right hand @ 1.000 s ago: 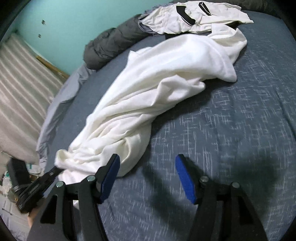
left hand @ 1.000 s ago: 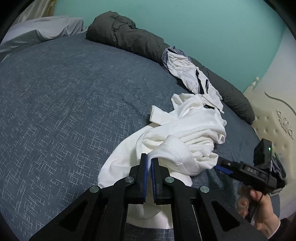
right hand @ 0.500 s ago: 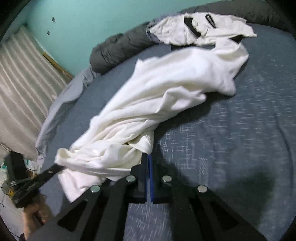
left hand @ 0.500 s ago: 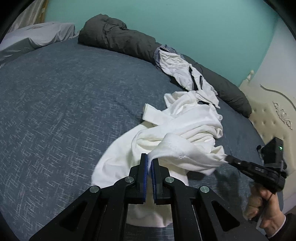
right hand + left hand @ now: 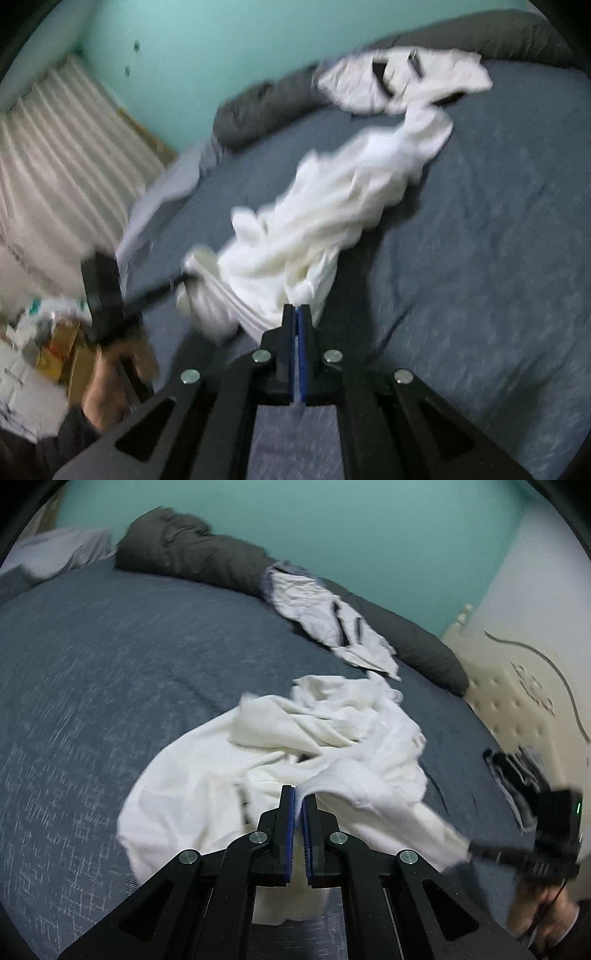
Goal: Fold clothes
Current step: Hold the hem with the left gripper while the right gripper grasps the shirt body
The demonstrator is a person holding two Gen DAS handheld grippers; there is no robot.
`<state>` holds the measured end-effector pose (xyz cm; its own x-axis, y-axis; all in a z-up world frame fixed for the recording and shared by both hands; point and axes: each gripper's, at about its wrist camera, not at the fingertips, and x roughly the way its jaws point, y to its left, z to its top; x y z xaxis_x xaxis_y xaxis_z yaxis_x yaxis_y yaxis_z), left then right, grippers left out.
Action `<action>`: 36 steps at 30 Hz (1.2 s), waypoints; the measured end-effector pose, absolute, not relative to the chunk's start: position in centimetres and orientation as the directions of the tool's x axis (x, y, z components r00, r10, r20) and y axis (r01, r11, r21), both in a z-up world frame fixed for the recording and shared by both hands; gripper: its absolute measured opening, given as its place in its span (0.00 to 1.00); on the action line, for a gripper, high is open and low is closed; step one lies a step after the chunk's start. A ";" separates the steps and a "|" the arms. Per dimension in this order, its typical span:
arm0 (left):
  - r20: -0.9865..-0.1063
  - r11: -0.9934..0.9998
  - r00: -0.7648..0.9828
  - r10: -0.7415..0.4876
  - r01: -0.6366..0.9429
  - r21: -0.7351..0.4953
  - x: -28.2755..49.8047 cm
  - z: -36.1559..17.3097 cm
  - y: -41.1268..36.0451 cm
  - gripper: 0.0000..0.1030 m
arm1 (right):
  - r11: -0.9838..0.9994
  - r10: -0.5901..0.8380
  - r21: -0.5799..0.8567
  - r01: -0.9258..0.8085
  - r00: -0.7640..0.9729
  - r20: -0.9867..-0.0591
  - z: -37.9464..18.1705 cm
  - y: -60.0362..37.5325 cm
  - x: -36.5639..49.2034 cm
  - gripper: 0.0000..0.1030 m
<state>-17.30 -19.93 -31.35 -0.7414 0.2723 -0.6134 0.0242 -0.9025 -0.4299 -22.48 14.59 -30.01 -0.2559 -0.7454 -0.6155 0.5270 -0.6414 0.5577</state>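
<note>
On the bed [image 5: 110,672], both grippers apparently pinch the white garment [image 5: 280,753].

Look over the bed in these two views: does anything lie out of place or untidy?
Yes. The white garment lies crumpled on the blue bedspread, pinched by the left gripper and right gripper. A second white garment with black straps is slumped over the grey bolster.

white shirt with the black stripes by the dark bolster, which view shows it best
The left wrist view: the striped shirt is only lightly blurred there, draped over the dark bolster. The right wrist view shows it too, but smeared by motion.
</note>
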 end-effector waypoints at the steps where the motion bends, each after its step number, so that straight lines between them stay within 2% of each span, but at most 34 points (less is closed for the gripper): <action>1: -0.617 -0.901 -0.741 0.264 0.040 -0.433 -17.3 -31.6 -20.4 0.04 | -0.637 -0.743 0.558 0.532 -0.231 -0.628 -30.7 14.0 -22.3 0.01; 6: -0.628 -0.893 -0.740 0.239 0.087 -0.442 -16.8 -32.2 -21.9 0.04 | -0.642 -0.742 0.554 0.531 -0.247 -0.623 -31.1 13.7 -22.4 0.02; 7: -0.628 -0.892 -0.741 0.237 0.090 -0.442 -16.8 -32.3 -22.0 0.04 | -0.653 -0.734 0.541 0.530 -0.265 -0.625 -31.0 14.0 -22.7 0.06; 8: -0.628 -0.892 -0.742 0.236 0.091 -0.442 -16.8 -32.3 -22.0 0.04 | -0.667 -0.722 0.524 0.529 -0.286 -0.631 -30.8 14.3 -22.9 0.10; 9: -0.627 -0.892 -0.743 0.235 0.092 -0.443 -16.8 -32.2 -22.0 0.04 | -0.690 -0.698 0.493 0.530 -0.308 -0.646 -30.8 14.5 -23.2 0.26; 10: -0.626 -0.892 -0.744 0.234 0.092 -0.443 -16.9 -32.2 -22.0 0.04 | -0.716 -0.668 0.455 0.530 -0.332 -0.666 -30.9 14.6 -23.6 0.37; 14: -0.627 -0.892 -0.744 0.231 0.095 -0.442 -16.9 -32.2 -22.0 0.04 | -0.753 -0.584 0.341 0.563 -0.332 -0.741 -32.2 13.6 -24.6 0.43; 15: -0.627 -0.892 -0.744 0.230 0.097 -0.442 -16.8 -32.2 -22.1 0.04 | -0.758 -0.565 0.317 0.570 -0.333 -0.755 -32.6 13.2 -24.8 0.52; 16: -0.629 -0.891 -0.743 0.231 0.098 -0.443 -16.8 -32.3 -22.1 0.04 | -0.755 -0.563 0.316 0.574 -0.323 -0.760 -33.1 12.8 -25.0 0.57; 18: -0.630 -0.891 -0.741 0.232 0.099 -0.444 -16.8 -32.3 -22.1 0.04 | -0.745 -0.586 0.361 0.561 -0.293 -0.755 -33.8 11.9 -25.6 0.59; 27: -0.622 -0.891 -0.744 0.242 0.084 -0.447 -16.7 -31.9 -22.1 0.04 | -0.735 -0.627 0.469 0.490 -0.227 -0.745 -35.5 9.4 -28.5 0.57; 28: -0.620 -0.891 -0.745 0.244 0.080 -0.447 -16.6 -31.8 -22.0 0.04 | -0.733 -0.628 0.481 0.481 -0.208 -0.750 -35.8 9.2 -28.8 0.44; 31: -0.618 -0.892 -0.747 0.245 0.075 -0.445 -16.0 -31.5 -21.8 0.04 | -0.712 -0.651 0.518 0.474 -0.170 -0.740 -36.2 9.0 -28.8 0.15; 33: -0.611 -0.890 -0.752 0.248 0.072 -0.451 -15.5 -31.2 -21.8 0.04 | -0.712 -0.651 0.506 0.487 -0.189 -0.735 -35.4 9.4 -28.1 0.07; 36: -0.591 -0.885 -0.767 0.249 0.068 -0.460 -14.5 -30.4 -21.6 0.04 | -0.713 -0.650 0.483 0.508 -0.223 -0.726 -33.6 10.5 -26.9 0.05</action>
